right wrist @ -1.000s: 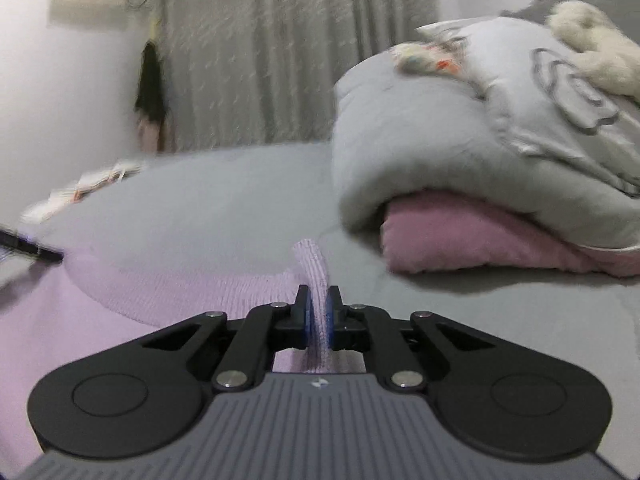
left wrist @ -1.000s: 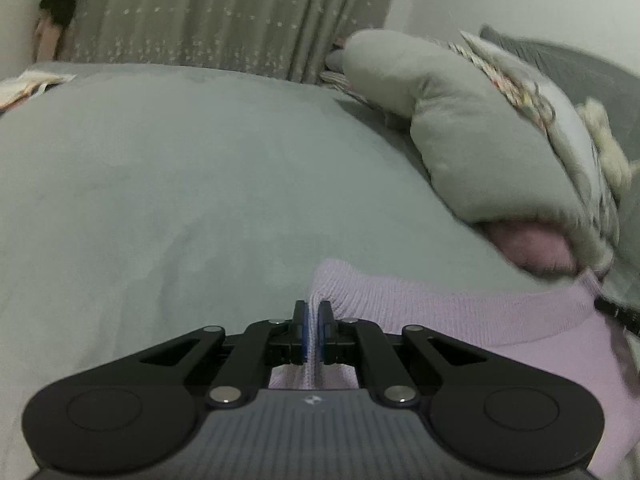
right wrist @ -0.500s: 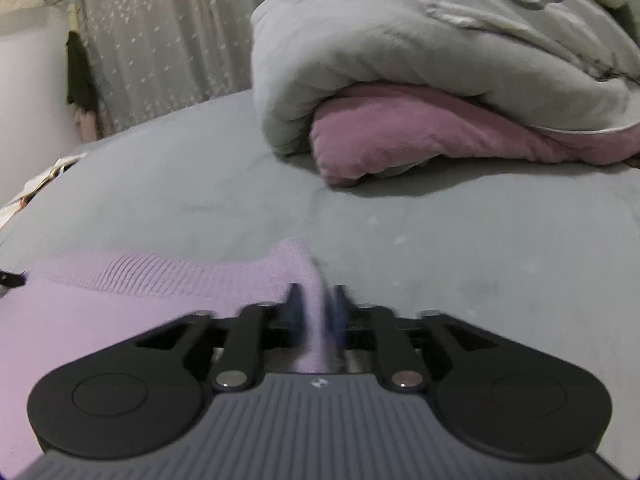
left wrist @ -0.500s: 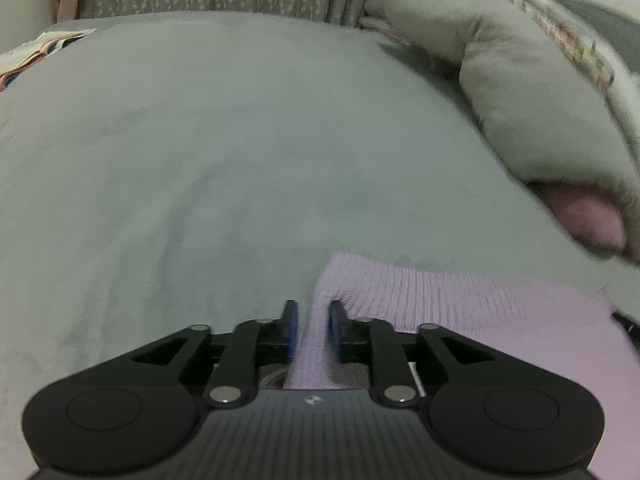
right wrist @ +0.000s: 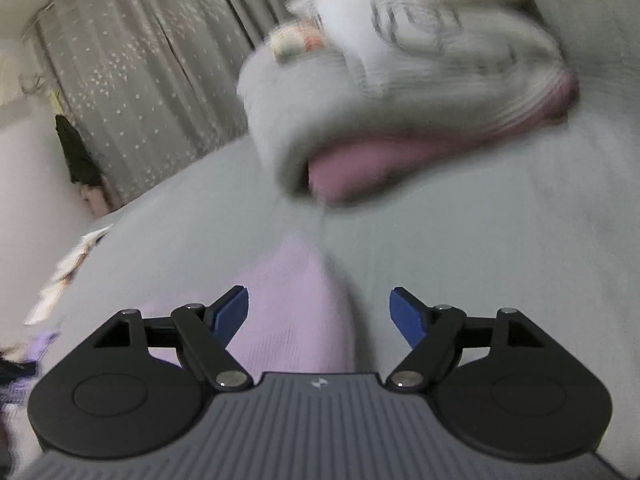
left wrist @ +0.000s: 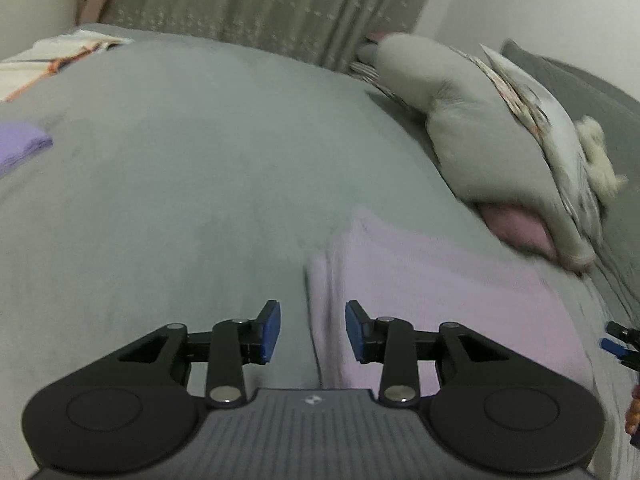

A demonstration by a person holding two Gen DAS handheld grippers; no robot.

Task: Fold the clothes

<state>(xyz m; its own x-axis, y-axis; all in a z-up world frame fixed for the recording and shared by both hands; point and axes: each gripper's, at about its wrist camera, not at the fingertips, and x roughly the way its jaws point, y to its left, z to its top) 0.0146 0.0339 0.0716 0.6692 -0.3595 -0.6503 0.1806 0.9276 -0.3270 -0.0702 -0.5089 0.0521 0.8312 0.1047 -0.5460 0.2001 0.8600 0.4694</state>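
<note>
Now both released: left gripper (left wrist: 313, 332) and right gripper (right wrist: 319, 314) gape over lilac sweater (left wrist: 432, 292), laid flat for folding.

a grey bed (left wrist: 168, 168) carries a lilac sweater (left wrist: 432, 296) and a rolled grey duvet (left wrist: 488, 128).

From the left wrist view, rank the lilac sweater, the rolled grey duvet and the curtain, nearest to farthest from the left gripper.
1. lilac sweater: on the bed, just ahead of the open left gripper, to its right.
2. rolled grey duvet: farther back, right.
3. curtain: behind the bed.
</note>
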